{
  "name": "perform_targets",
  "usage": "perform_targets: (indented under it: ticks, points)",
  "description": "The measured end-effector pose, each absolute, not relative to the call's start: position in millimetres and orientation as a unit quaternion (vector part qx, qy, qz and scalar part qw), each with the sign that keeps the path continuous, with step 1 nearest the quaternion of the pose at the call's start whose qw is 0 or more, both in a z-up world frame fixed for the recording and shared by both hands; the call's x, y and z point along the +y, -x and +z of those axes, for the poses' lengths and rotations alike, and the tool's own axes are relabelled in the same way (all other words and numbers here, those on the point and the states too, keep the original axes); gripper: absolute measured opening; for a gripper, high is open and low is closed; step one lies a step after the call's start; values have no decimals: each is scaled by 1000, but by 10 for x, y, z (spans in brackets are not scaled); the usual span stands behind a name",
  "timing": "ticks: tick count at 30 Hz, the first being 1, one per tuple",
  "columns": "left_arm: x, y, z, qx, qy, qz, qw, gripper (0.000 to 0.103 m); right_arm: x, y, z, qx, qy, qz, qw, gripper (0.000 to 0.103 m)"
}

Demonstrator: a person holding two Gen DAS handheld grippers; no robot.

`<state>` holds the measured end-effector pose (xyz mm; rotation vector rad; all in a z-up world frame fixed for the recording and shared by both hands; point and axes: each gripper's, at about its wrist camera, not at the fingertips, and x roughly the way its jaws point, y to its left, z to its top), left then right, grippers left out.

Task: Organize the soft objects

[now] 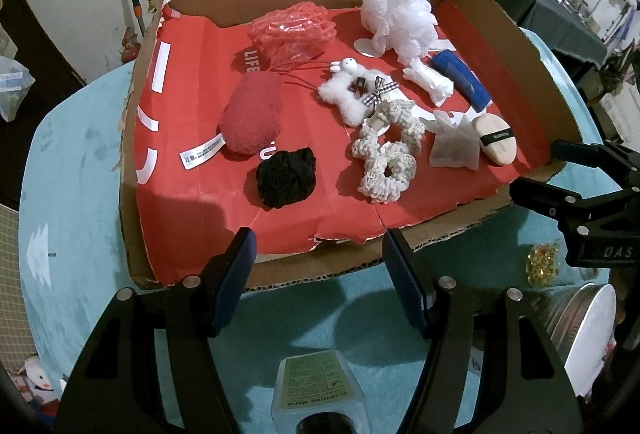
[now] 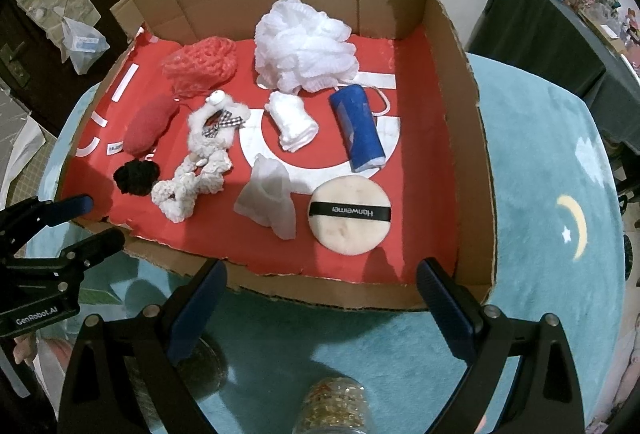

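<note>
A cardboard box [image 1: 136, 138] lined in red holds the soft objects: a white bath pouf [image 1: 400, 10], a red mesh ball [image 1: 290, 30], a red fuzzy pouch [image 1: 250, 114], a black scrunchie [image 1: 286, 178], cream crochet scrunchies [image 1: 386, 150], a blue roll [image 2: 358, 126] and a round powder puff [image 2: 348, 214]. My left gripper [image 1: 319, 238] hangs open and empty just before the box's near edge. My right gripper [image 2: 322, 266] stands open at the near right edge, nothing between its fingers. Each gripper shows in the other's view, the right gripper [image 1: 534, 168] and the left gripper [image 2: 102, 220].
The box sits on a teal fluffy cover [image 2: 540, 194]. A cleansing-water bottle [image 1: 316, 386] stands below my left gripper, a jar of golden beads [image 2: 332, 406] below my right. A metal tin [image 1: 580, 322] lies at the right. A cluttered dark table [image 2: 560, 18] stands behind.
</note>
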<state>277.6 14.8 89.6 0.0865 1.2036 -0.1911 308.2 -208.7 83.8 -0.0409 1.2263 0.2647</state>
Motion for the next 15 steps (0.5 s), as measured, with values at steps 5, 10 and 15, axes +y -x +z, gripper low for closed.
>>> perform_targets:
  ticks: [5, 10, 15]
  points:
    - [150, -2782, 897, 565, -41, -90, 819, 64, -2081, -3101, 844, 573, 24, 124, 810, 98]
    - [151, -2782, 894, 565, -41, -90, 819, 64, -2061, -3072, 854, 572, 26, 124, 810, 98]
    - [154, -2783, 895, 565, -40, -89, 819, 64, -2075, -3081, 846, 574, 24, 122, 810, 98]
